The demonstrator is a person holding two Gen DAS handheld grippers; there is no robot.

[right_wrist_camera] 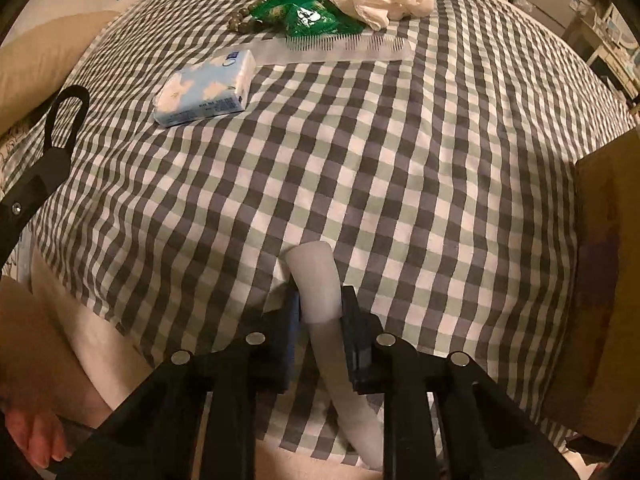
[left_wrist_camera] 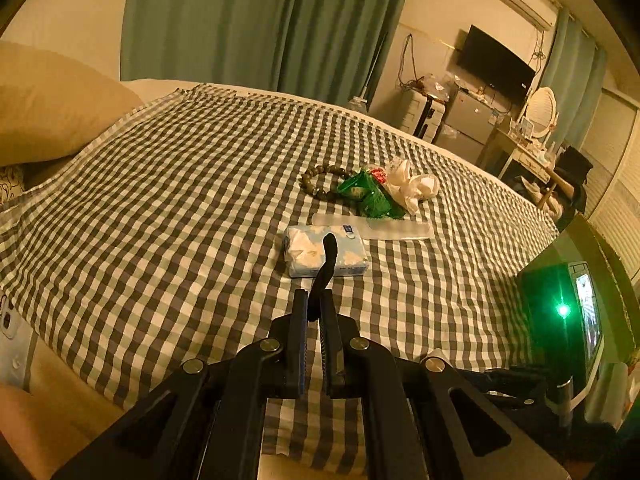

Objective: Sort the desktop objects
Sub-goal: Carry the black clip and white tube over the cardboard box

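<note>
My left gripper (left_wrist_camera: 314, 300) is shut on a black hair tie (left_wrist_camera: 327, 258), whose loop also shows at the left of the right wrist view (right_wrist_camera: 66, 116). My right gripper (right_wrist_camera: 320, 300) is shut on a white tube (right_wrist_camera: 318, 280) held over the checked cloth (right_wrist_camera: 400, 160). A blue tissue pack (left_wrist_camera: 324, 250) lies ahead of the left gripper and also shows in the right wrist view (right_wrist_camera: 208, 88). Beyond it lie a clear comb (left_wrist_camera: 376, 228), green sachets (left_wrist_camera: 370, 194), a bead bracelet (left_wrist_camera: 320, 180) and a crumpled white cloth (left_wrist_camera: 412, 184).
A cardboard box (right_wrist_camera: 608, 280) stands at the right edge of the bed. A tan pillow (left_wrist_camera: 48, 108) lies at the far left. The right gripper's body with a green light (left_wrist_camera: 564, 310) shows at the right in the left wrist view.
</note>
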